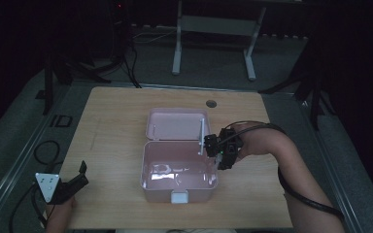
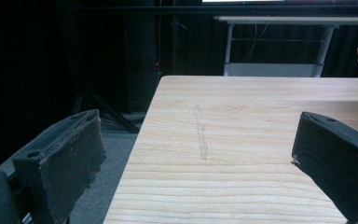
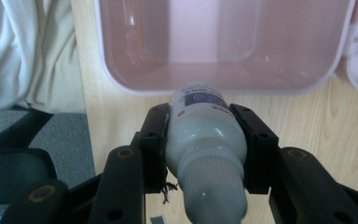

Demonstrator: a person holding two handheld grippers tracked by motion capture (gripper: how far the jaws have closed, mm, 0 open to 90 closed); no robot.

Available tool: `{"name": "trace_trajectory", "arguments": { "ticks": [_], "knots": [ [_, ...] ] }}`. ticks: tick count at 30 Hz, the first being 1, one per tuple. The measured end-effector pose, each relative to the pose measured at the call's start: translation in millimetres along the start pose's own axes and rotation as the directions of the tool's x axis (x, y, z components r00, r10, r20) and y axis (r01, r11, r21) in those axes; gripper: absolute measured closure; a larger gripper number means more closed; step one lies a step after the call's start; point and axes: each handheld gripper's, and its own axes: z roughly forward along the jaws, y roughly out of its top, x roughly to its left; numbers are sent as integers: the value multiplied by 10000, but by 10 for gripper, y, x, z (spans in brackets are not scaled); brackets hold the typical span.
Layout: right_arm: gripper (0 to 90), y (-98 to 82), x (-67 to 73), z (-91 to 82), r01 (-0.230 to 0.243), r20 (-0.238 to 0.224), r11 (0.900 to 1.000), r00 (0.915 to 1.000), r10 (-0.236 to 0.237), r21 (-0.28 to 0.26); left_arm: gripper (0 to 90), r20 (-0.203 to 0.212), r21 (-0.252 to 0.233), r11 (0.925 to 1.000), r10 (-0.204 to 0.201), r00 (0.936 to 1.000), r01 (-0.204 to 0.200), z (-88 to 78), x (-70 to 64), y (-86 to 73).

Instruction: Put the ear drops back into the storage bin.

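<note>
An open pink box (image 1: 145, 167) stands on the middle of the wooden table (image 1: 111, 116), its lid (image 1: 175, 124) folded flat behind it. The box's inside (image 3: 223, 42) looks bare. My right gripper (image 1: 218, 153) hovers at the box's right rim, shut on a white bottle (image 3: 205, 135) with a blue label. The bottle's cap end points back toward the camera and its base reaches just over the rim. My left gripper (image 1: 80, 175) rests at the table's front left corner, open, with nothing between its fingers (image 2: 65, 158).
A round hole (image 1: 211, 103) is in the tabletop behind the lid. Cables (image 1: 46, 150) lie on the floor at the left. A white-legged frame (image 1: 212, 29) stands beyond the table. Light cloth of the person's clothing (image 3: 28, 56) shows beside the front edge.
</note>
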Motion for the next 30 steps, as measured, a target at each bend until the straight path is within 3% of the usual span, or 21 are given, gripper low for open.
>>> {"name": "trace_trajectory", "arguments": {
  "ticks": [9,12,15,17,24,30],
  "knots": [
    [598,288,42,72,674,-160,9977,9976,-675,-24,24,0,-6,10000,-33,10000,33,-1,2,1],
    [598,331,39,94,665,-35,9976,9978,-666,-194,23,7,-11,10000,-32,10000,32,0,3,1],
    [598,359,36,155,719,-200,9971,9972,-724,-242,24,14,-13,10000,-29,10000,29,-1,3,2],
    [598,391,31,249,740,-281,9972,9969,-741,-36,24,22,-10,10000,-33,10000,33,-1,3,2],
    [598,393,-15,466,728,-340,9973,9967,-731,-101,24,16,-24,10000,-43,10000,43,0,2,2],
    [598,440,-46,671,776,-563,9963,9956,-754,372,24,18,-19,10000,-35,10000,35,-1,1,2]
  ]
}}
